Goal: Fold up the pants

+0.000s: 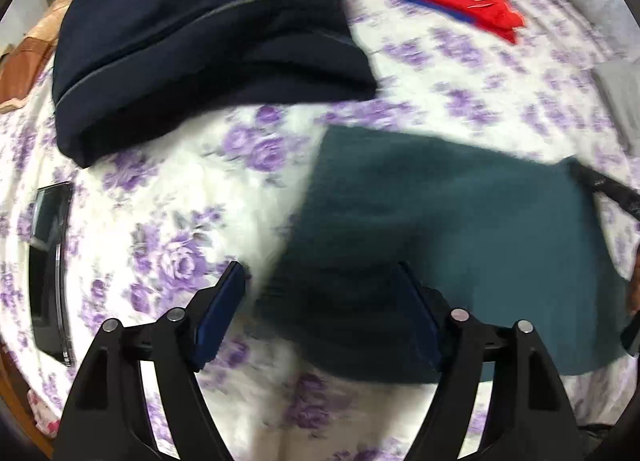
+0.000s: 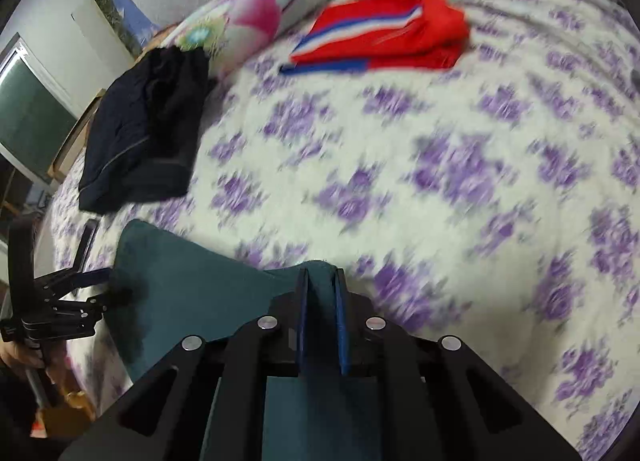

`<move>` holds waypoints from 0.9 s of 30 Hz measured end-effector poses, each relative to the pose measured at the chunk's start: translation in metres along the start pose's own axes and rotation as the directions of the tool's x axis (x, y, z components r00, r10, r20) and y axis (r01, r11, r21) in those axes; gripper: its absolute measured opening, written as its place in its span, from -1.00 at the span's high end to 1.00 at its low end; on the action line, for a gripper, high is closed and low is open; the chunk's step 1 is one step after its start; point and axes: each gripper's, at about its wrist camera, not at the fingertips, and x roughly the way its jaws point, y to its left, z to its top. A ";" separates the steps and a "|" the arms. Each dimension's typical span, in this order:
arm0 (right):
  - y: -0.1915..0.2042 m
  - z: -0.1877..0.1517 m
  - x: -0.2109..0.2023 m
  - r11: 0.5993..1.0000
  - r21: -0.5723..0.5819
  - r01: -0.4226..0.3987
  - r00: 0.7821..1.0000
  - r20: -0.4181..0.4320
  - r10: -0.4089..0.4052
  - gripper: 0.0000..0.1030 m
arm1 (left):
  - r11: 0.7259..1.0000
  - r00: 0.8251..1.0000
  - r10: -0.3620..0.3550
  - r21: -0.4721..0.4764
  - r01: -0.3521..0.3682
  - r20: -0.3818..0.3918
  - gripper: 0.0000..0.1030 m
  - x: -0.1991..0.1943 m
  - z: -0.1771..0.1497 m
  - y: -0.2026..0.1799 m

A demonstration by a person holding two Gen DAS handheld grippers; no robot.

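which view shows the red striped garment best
The right wrist view: the folded red garment lies whole on the floral bedspread, its blue and white stripes clear. The left wrist view shows it smaller, near the top edge and blurred.

White bedsheet (image 2: pixel 440 189) with purple flower print covers the bed. Folded navy garment (image 1: pixel 208 45) lies at far left, near a floral pillow (image 2: pixel 256 17) by the wall. Folded red garment (image 2: pixel 384 35) with blue-white stripes sits further right, well apart. Dark phone (image 1: pixel 50 261) lies flat near left edge.
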 end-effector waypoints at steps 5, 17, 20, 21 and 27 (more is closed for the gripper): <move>-0.012 -0.009 0.015 1.000 -0.007 0.000 0.999 -0.035 0.000 0.40 | 0.999 1.000 0.022 0.027 -0.021 -0.015 -0.46 0.005 0.005 -0.007; -0.093 -0.114 -0.128 0.958 0.282 0.058 0.993 0.081 -0.084 -0.06 | 0.999 1.000 0.009 0.042 -0.009 -0.001 -0.46 -0.010 0.001 -0.005; -0.138 -0.161 -0.165 0.899 0.408 0.159 0.976 0.075 -0.206 -0.06 | 0.999 0.999 0.032 0.039 -0.031 -0.018 -0.45 -0.004 0.002 -0.006; -0.150 -0.173 -0.176 0.880 0.436 0.190 0.967 0.069 -0.243 -0.06 | 0.999 0.999 0.035 0.042 -0.034 -0.017 -0.45 -0.005 0.002 -0.008; -0.230 -0.254 -0.245 0.692 0.618 0.374 0.880 -0.001 -0.475 -0.06 | 0.997 1.000 0.027 0.068 -0.028 0.010 -0.45 -0.016 0.004 -0.027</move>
